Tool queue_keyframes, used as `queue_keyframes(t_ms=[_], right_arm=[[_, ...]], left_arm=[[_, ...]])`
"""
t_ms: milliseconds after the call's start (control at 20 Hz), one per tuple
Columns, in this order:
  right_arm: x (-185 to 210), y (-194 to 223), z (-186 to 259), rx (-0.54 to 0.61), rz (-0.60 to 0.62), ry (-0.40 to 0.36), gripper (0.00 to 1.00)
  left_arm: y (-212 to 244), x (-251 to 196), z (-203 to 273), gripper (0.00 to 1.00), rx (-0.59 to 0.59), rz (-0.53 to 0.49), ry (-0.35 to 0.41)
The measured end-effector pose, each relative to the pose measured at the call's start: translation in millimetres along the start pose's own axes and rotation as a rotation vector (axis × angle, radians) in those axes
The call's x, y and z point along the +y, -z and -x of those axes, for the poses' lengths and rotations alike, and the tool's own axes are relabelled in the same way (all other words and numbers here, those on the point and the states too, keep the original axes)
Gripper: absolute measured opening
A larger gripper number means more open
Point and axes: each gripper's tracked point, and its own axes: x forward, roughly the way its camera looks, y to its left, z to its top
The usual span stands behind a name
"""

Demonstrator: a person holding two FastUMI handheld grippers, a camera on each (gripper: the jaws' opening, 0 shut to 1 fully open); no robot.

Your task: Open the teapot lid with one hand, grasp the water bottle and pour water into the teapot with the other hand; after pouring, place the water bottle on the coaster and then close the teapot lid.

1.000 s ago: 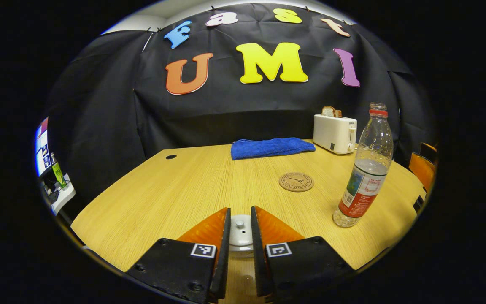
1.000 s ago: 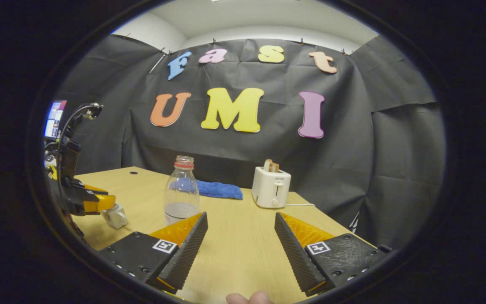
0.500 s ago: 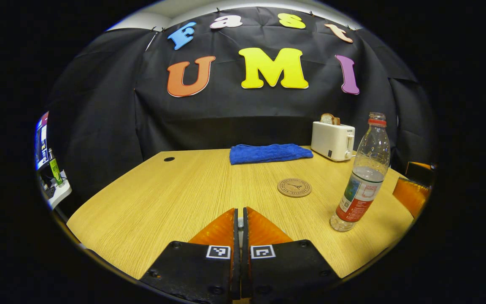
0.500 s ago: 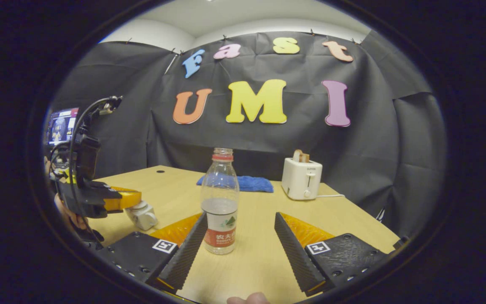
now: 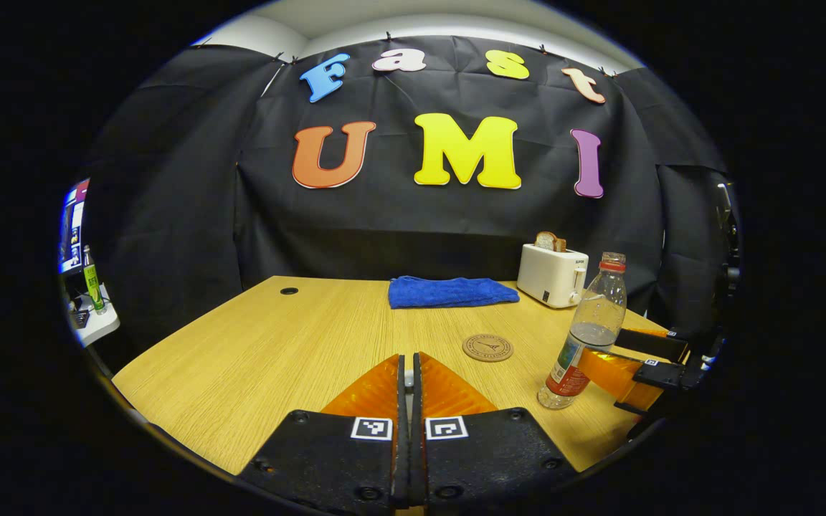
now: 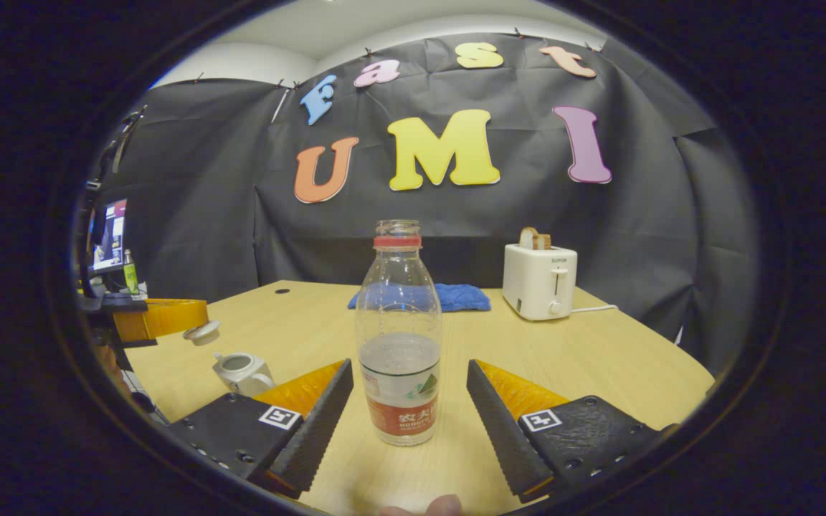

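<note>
While the left tool pinches the lid above the open teapot | right tool spread, flanking but not touching the upright bottle on the counter | coaster just left of bottle.

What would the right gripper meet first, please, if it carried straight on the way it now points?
Most likely the water bottle: it stands upright on the table, centred just ahead of the open right gripper, in line with the gap between its fingers. How near it is I cannot tell exactly.
</note>
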Motion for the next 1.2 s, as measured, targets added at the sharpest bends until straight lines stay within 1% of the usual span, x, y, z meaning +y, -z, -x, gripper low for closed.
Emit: queue_keyframes(t_ms=[50,250,400,450,500,550,600,650,700,800,900,1000,1200], right_arm=[[1.7,0.2,-2.9,0.003,-0.003,0.001,0.99],[3.9,0.2,-11.9,0.013,-0.007,0.02,0.98],[4.2,2.0,-15.6,0.025,-0.003,0.033,0.99],[4.5,2.8,-16.6,0.028,0.0,0.034,0.99],[2.9,2.6,-17.2,0.028,0.003,0.039,0.95],[3.6,1.6,-17.1,0.029,0.01,0.047,0.84],[3.3,1.1,-17.2,0.031,0.018,0.048,0.78],[5.0,-1.5,-15.6,0.027,0.03,0.049,0.74],[7.1,-5.8,-15.2,0.023,0.056,0.046,0.74],[5.8,-14.2,-16.0,0.008,0.171,0.071,0.71],[5.7,-25.6,-17.9,-0.006,0.317,0.088,0.71],[9.0,-27.4,-25.2,0.005,0.476,0.091,0.71],[19.5,-31.4,-30.8,-0.016,0.763,0.088,0.71]], left_arm=[[-1.5,4.2,2.0,0.03,-0.008,0.002,-0.005],[0.2,12.7,6.9,0.03,-0.005,0.035,-0.015],[-2.8,26.0,9.4,0.03,-0.025,-0.002,-0.057],[-3.4,28.3,10.1,0.03,-0.028,-0.012,-0.06],[-3.3,28.0,10.4,0.03,-0.031,-0.011,-0.053],[-4.7,29.7,10.6,0.03,-0.031,-0.008,-0.05],[-5.5,32.1,10.6,0.03,-0.034,-0.007,-0.051],[-6.4,33.5,10.5,0.03,-0.037,-0.007,-0.051],[-6.9,35.3,10.8,0.03,-0.039,-0.007,-0.054],[-6.8,38.4,11.7,0.03,-0.041,-0.014,-0.05],[-7.1,41.6,12.6,0.03,-0.041,-0.012,-0.05],[-8.8,45.1,13.5,0.03,-0.045,-0.011,-0.054],[-9.3,56.0,14.7,0.03,-0.054,-0.011,-0.06]])
